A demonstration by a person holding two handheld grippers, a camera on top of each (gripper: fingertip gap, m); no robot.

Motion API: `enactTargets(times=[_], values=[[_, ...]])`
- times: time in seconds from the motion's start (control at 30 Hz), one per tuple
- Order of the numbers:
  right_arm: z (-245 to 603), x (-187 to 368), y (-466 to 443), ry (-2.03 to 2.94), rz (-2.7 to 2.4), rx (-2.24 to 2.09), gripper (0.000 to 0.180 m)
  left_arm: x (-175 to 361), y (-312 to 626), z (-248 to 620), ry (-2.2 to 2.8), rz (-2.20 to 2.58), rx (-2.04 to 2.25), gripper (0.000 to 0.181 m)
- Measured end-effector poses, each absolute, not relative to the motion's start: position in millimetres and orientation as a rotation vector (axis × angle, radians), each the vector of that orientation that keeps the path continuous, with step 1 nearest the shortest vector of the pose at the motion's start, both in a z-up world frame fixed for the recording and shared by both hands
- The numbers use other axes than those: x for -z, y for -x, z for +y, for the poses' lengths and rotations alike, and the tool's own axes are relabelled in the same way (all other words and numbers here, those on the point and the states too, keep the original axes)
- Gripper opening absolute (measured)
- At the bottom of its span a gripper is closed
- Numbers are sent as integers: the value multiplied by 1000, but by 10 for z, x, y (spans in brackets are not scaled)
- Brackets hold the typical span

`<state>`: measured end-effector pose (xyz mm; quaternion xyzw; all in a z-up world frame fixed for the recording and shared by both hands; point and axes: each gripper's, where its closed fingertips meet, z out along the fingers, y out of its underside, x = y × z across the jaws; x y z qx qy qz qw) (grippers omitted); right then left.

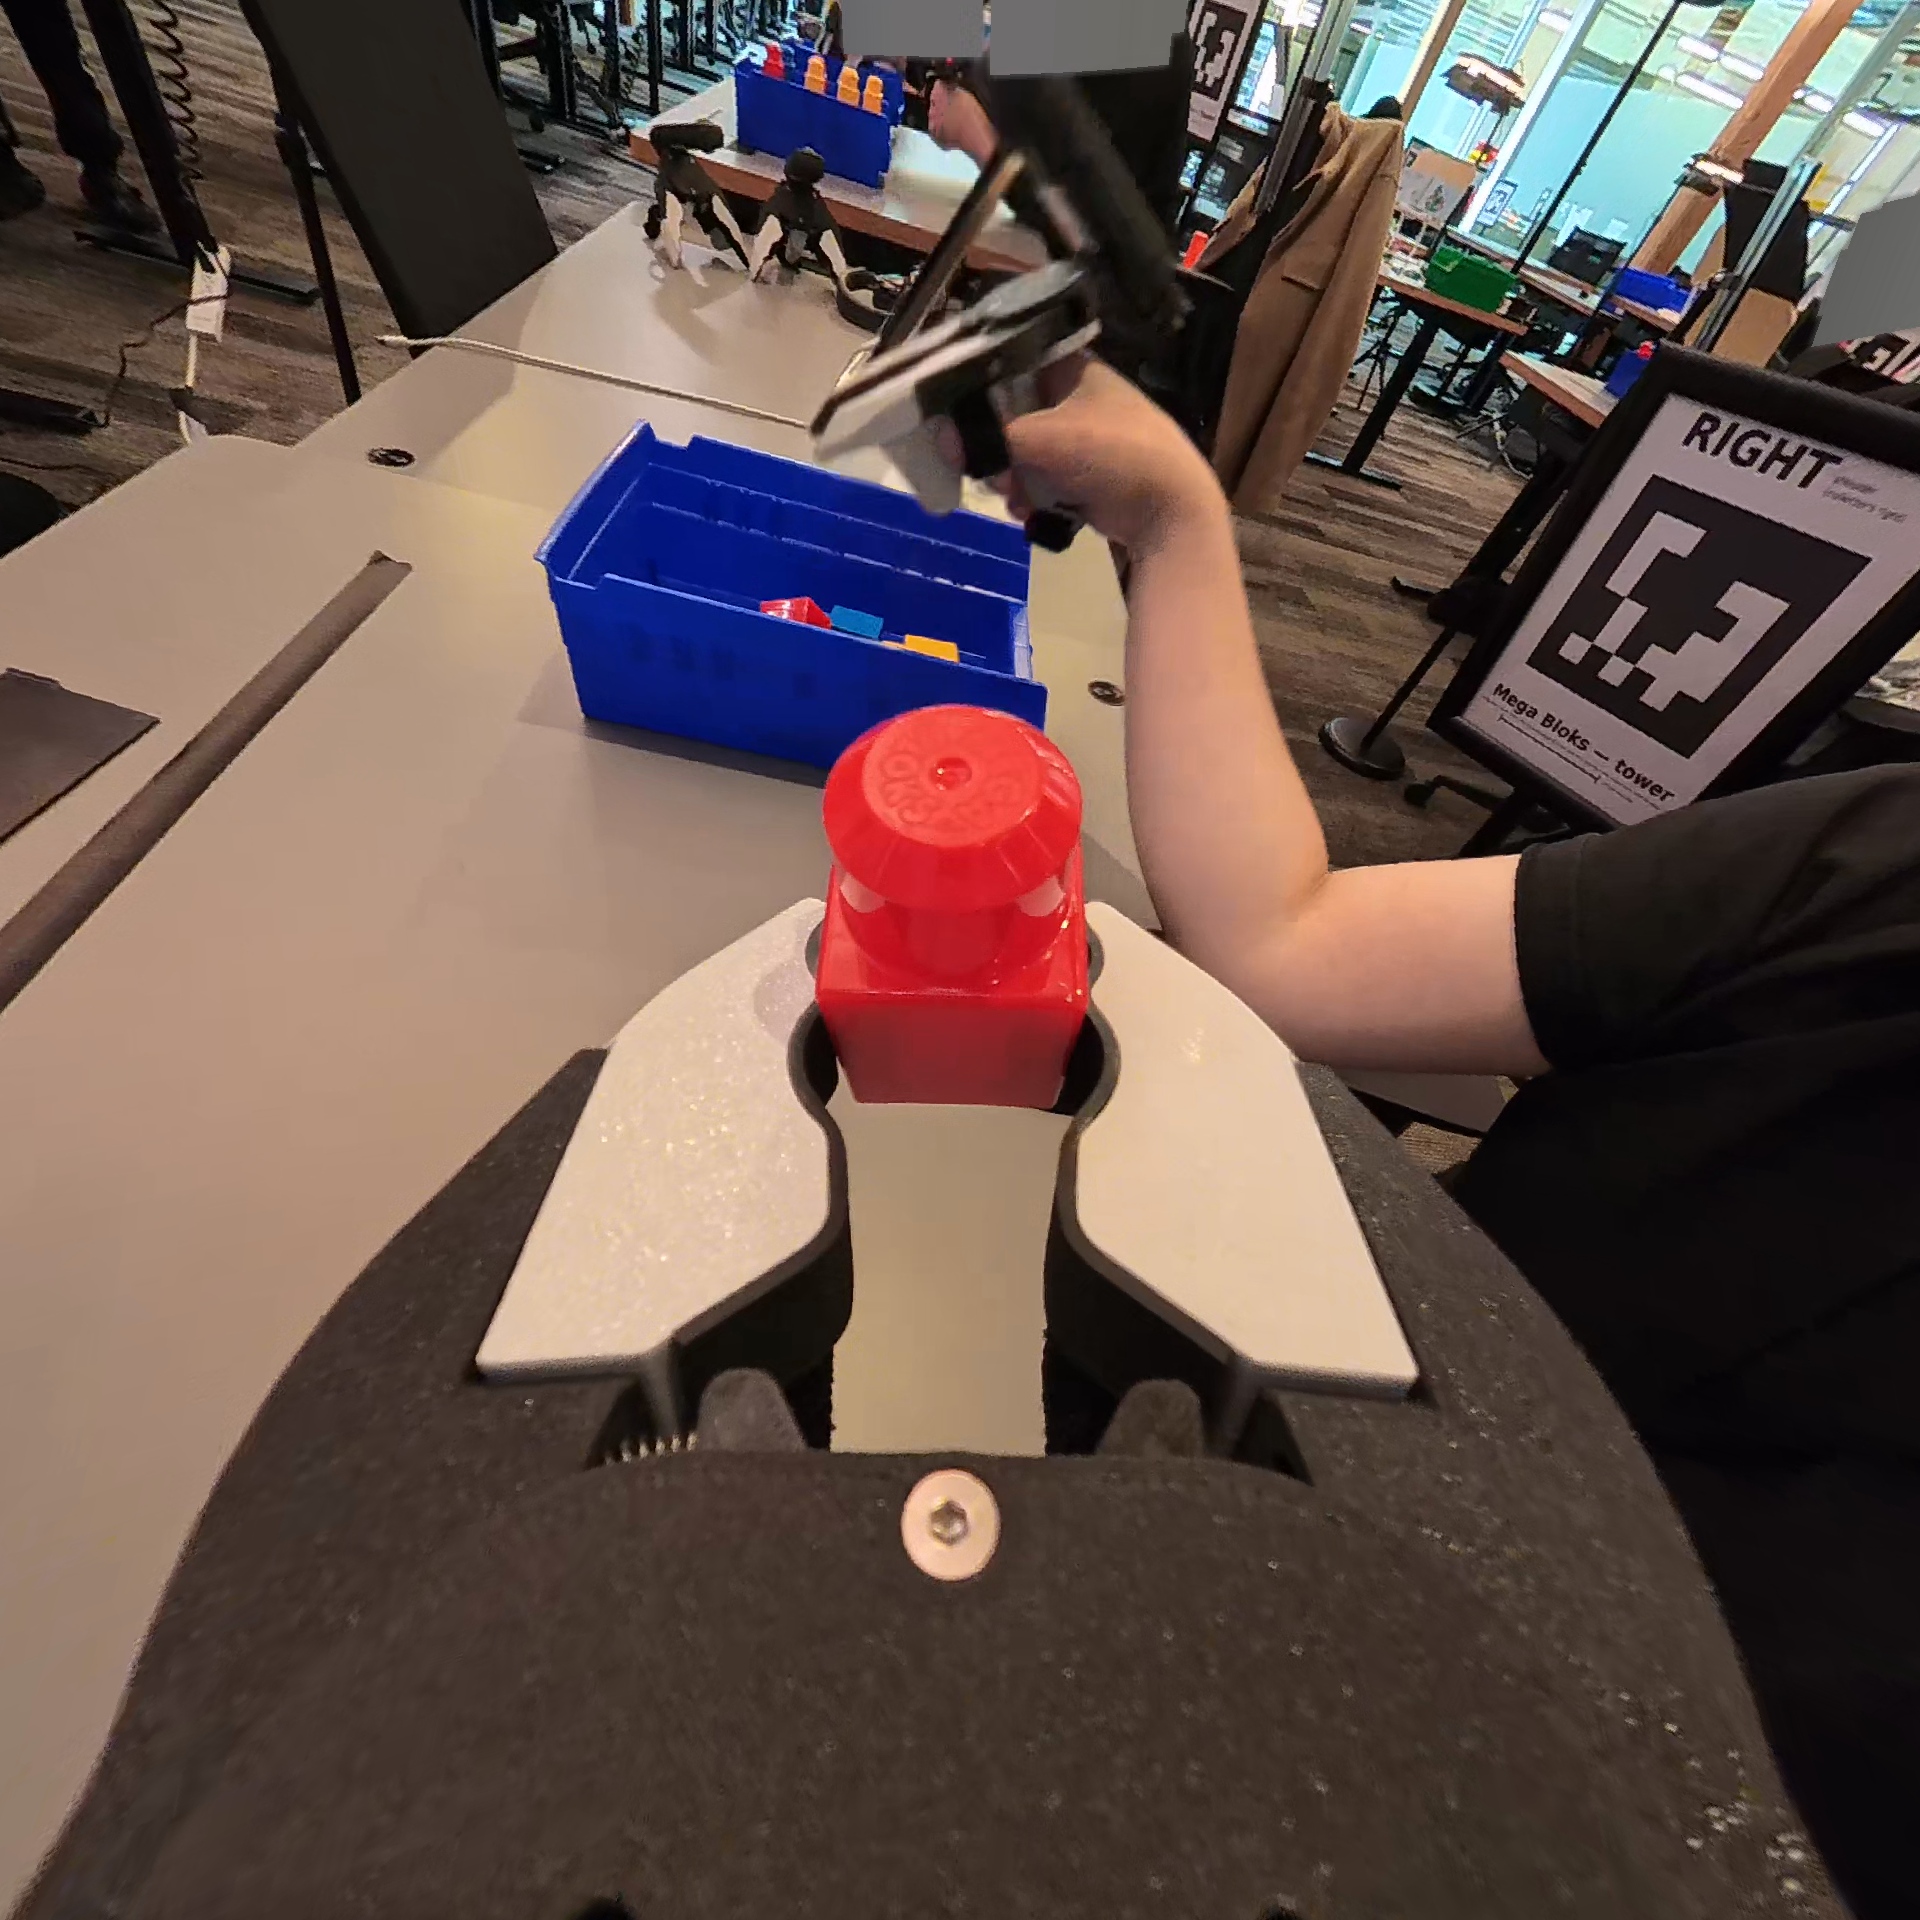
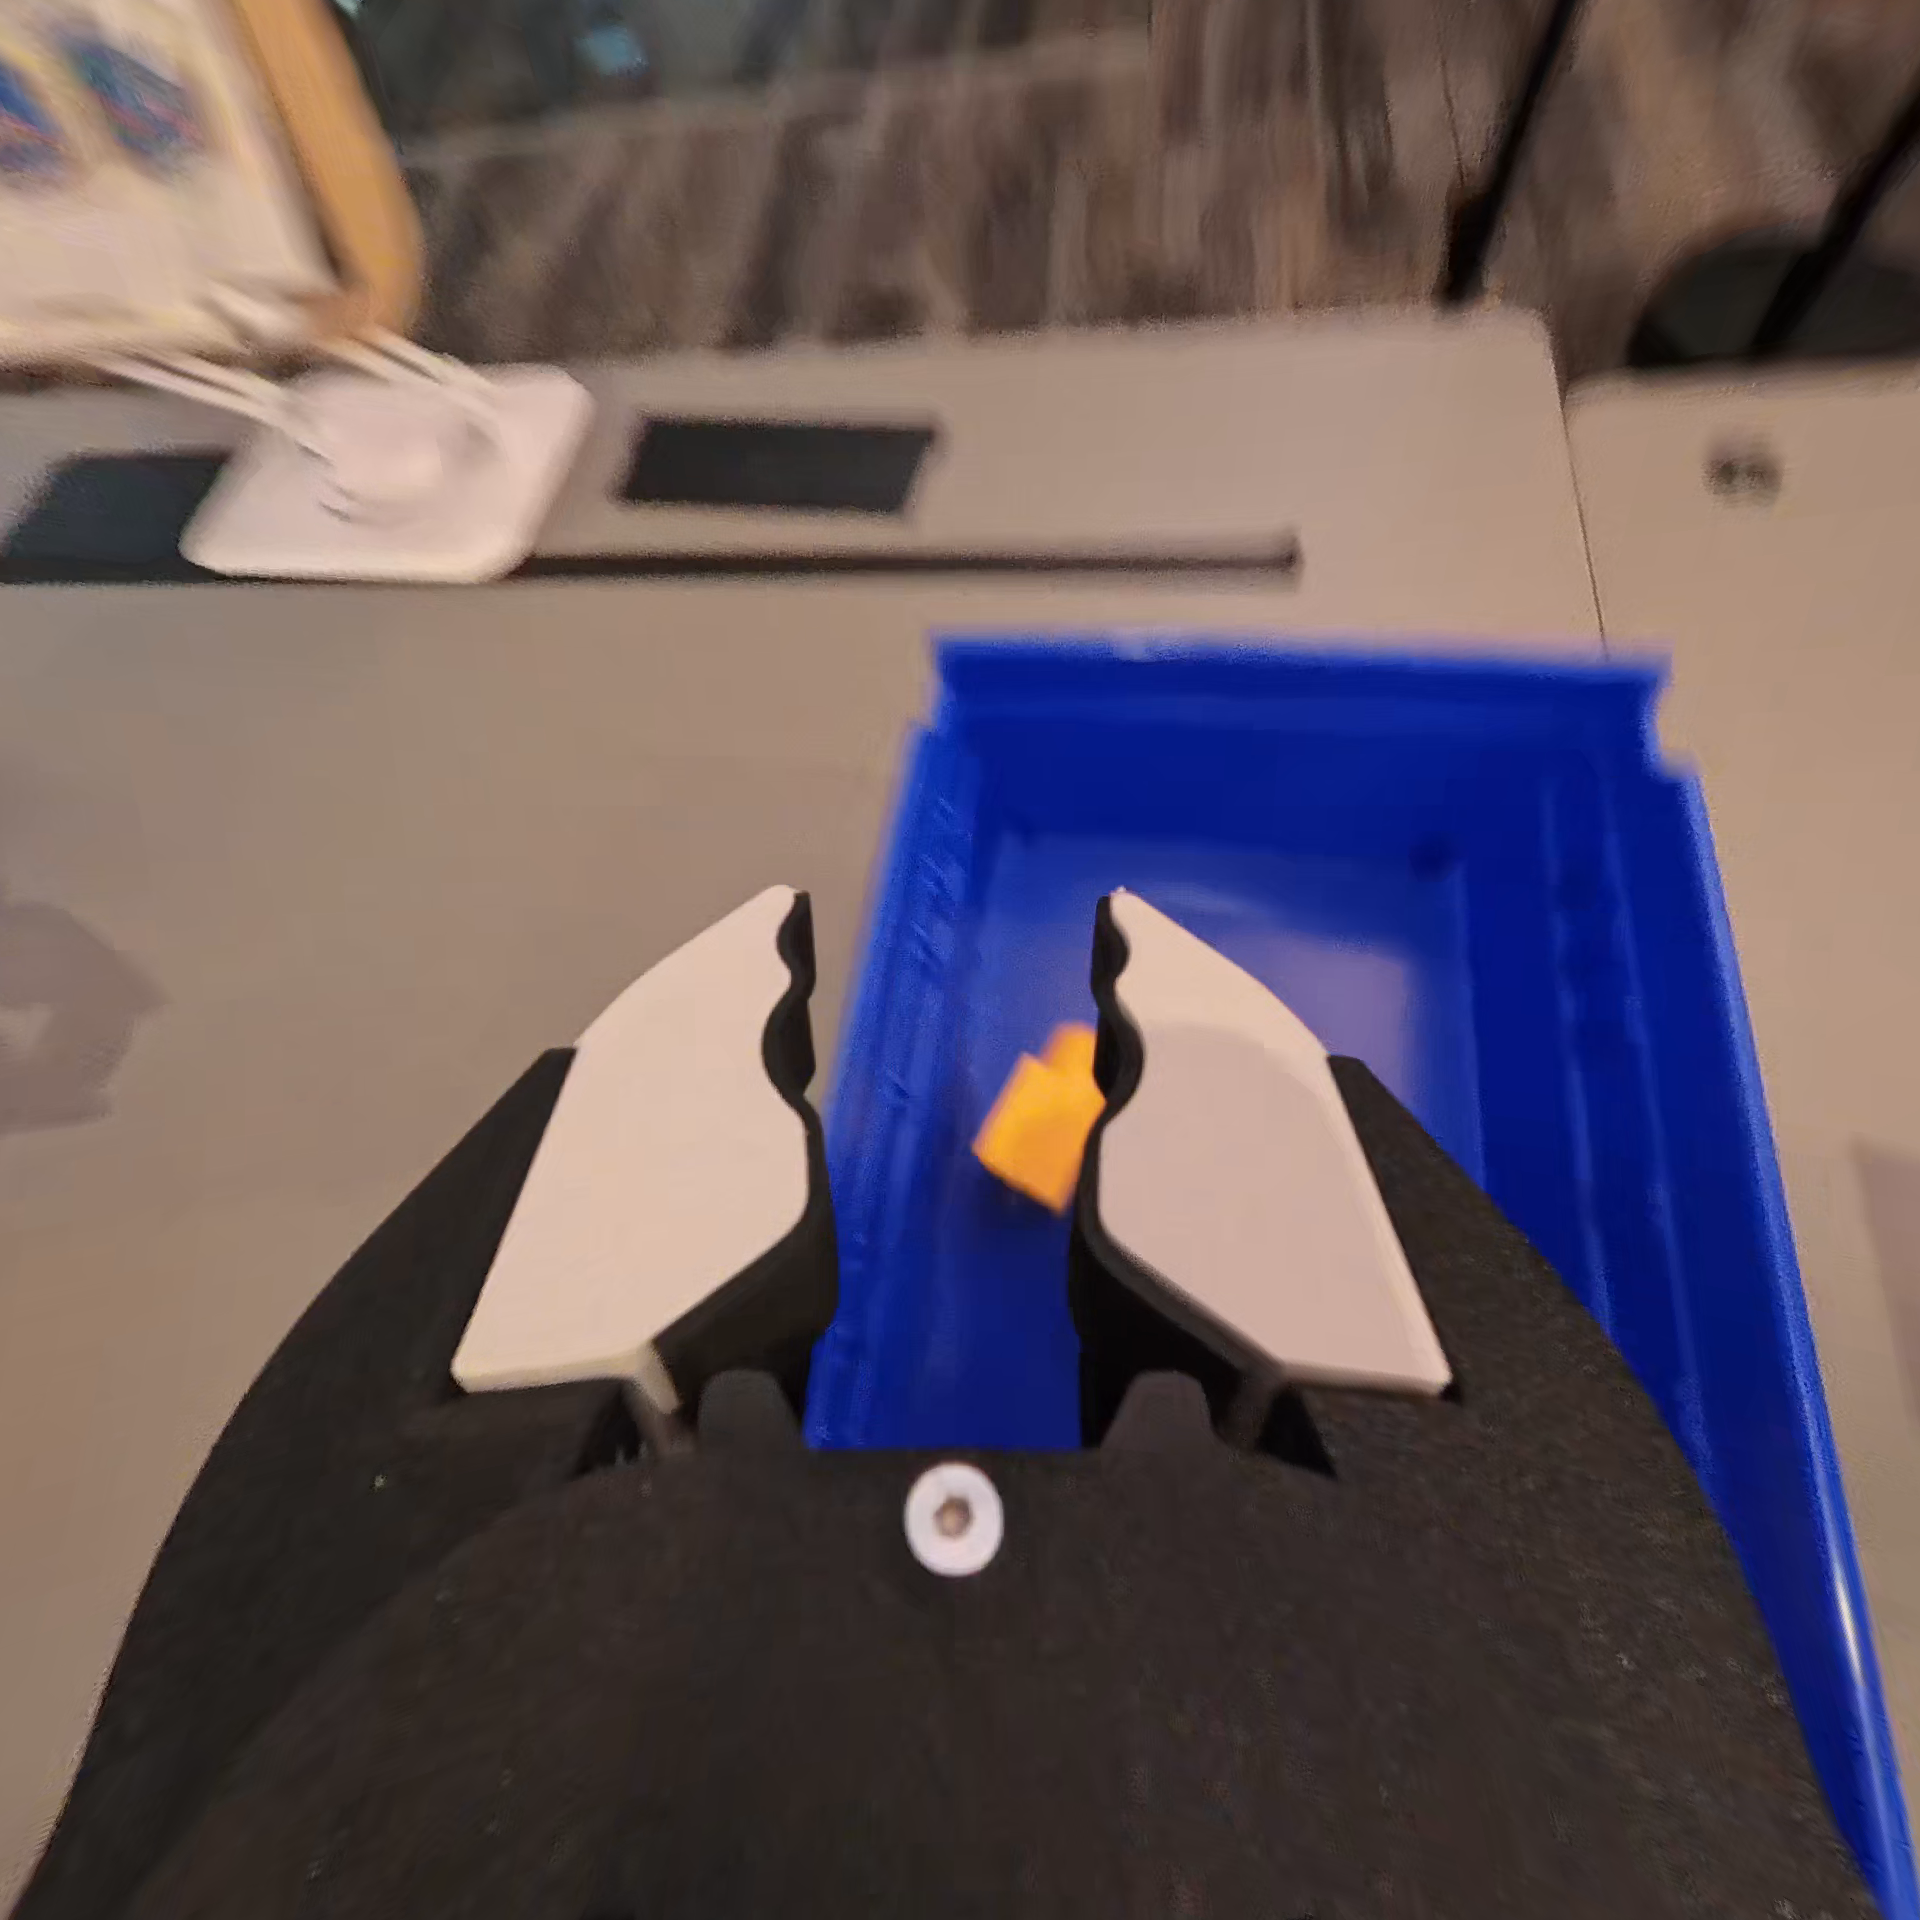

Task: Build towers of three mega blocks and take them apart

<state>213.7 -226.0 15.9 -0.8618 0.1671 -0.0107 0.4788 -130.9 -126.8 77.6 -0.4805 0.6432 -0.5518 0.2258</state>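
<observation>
Left tool (image 1: 951,1023) pinches a red block (image 1: 951,925); right tool (image 2: 951,914) (blurred) hangs spread above the blue bin (image 2: 1558,935).

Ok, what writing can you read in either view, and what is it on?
I won't copy the wording; this is where it stands.
Black-framed white floor sign with a square marker: large heading and smaller lines beneath, legible.
Red plastic building block: raised lettering on its round stud, partly legible.
Right wrist view: too blurred, nothing readable.
</observation>
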Motion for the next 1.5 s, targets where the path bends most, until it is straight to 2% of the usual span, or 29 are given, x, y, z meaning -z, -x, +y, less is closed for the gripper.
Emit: enactTargets(times=[0.17,0.33,0.5,0.73,0.8,0.93,1.1,1.23,1.37,1.5], values=[[-1716,-1219,-785,1761,-177,-204,50,-763,1295,-1191,1343,1747,1472,40],[-1387,-1540,569,1603,-588,-497,47,-724,1278,-1208,1345,1767,1443,40],[-1135,-1458,1288,1593,-691,-718,47,-698,1272,-1264,1329,1800,1421,40],[-980,-1151,1587,1707,-779,-715,46,-683,1271,-1300,1320,1821,1418,41],[-991,-1107,1623,1720,-819,-726,28,-672,1274,-1302,1316,1831,1406,41],[-1036,-1168,1628,1678,-851,-728,28,-752,1293,-1334,1269,1809,1441,41],[-1160,-1374,1184,1647,-748,-650,28,-784,1314,-1310,1254,1798,1436,45],[-1469,-1373,-88,1765,-410,-243,28,-789,1339,-1302,1262,1803,1439,43],[-2260,-539,-1786,2100,212,156,28,-752,1341,-1294,1276,1818,1423,41],[-2799,312,-2506,2181,678,13,28,-690,1310,-1307,1298,1835,1425,39]])
